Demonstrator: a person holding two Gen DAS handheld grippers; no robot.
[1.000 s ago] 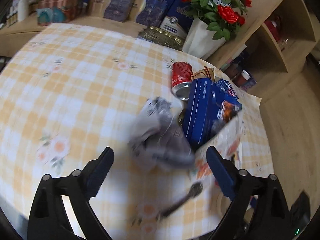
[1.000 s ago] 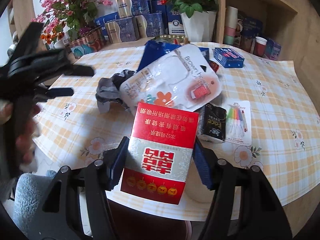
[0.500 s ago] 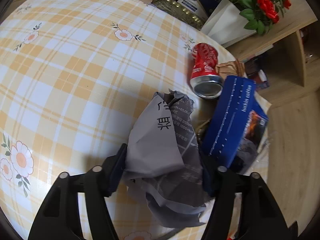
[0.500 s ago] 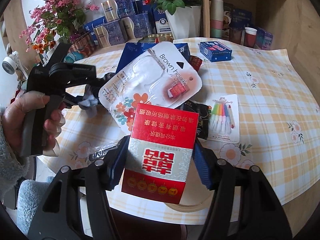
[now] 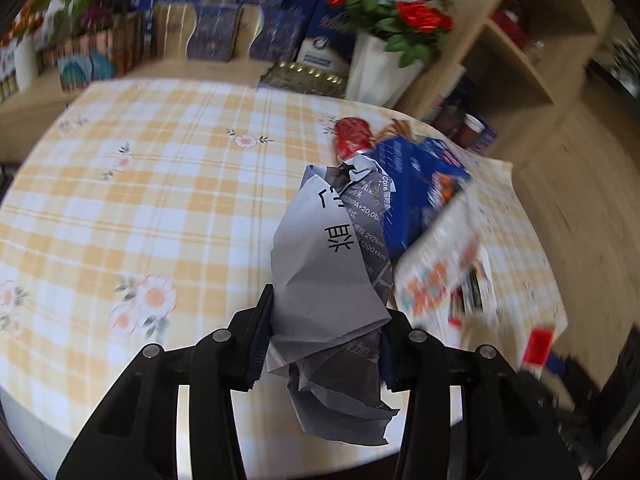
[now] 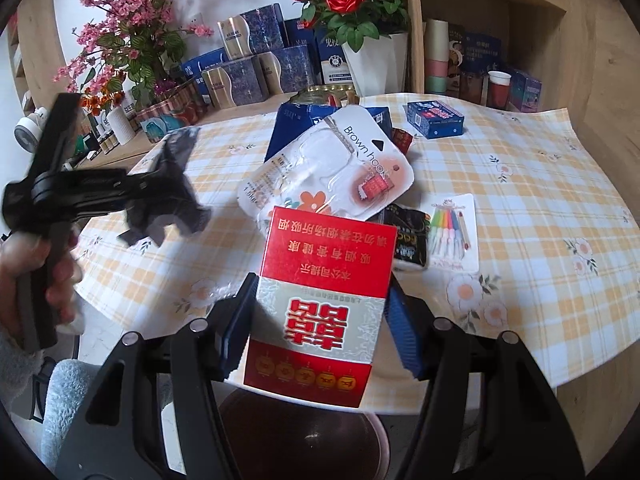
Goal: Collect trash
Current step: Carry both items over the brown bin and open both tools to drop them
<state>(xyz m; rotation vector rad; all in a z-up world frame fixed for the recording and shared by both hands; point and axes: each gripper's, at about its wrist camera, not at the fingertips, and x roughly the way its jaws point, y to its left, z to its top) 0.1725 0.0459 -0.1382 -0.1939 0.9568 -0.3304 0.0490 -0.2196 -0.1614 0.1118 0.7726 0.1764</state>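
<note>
trash lies scattered on the round table [image 6: 532,208] with its yellow checked cloth: a blue carton [image 5: 416,192], a white blister pack [image 6: 332,172] marked "brown hook", a red can [image 5: 352,138], a small black packet [image 6: 410,236] and a card of coloured pens [image 6: 452,232], all bunched near the table's right half in the left wrist view.

the left gripper [image 5: 324,336] is clamped on a crumpled grey paper [image 5: 332,264], which sticks up between the two pads and hangs below them. in the right wrist view the person's left hand [image 6: 44,264] grips the tool's handle at the left edge, the tool pointing across toward the table, the paper a dark blur at its tip. half a second ago this paper sat low on the cloth beside the can; now it is raised clear, with more of the table and shelf in sight.

the right gripper [image 6: 320,316] stays closed on a red and white cigarette box [image 6: 320,300], held above the table edge, unchanged from the earlier frames.
</note>
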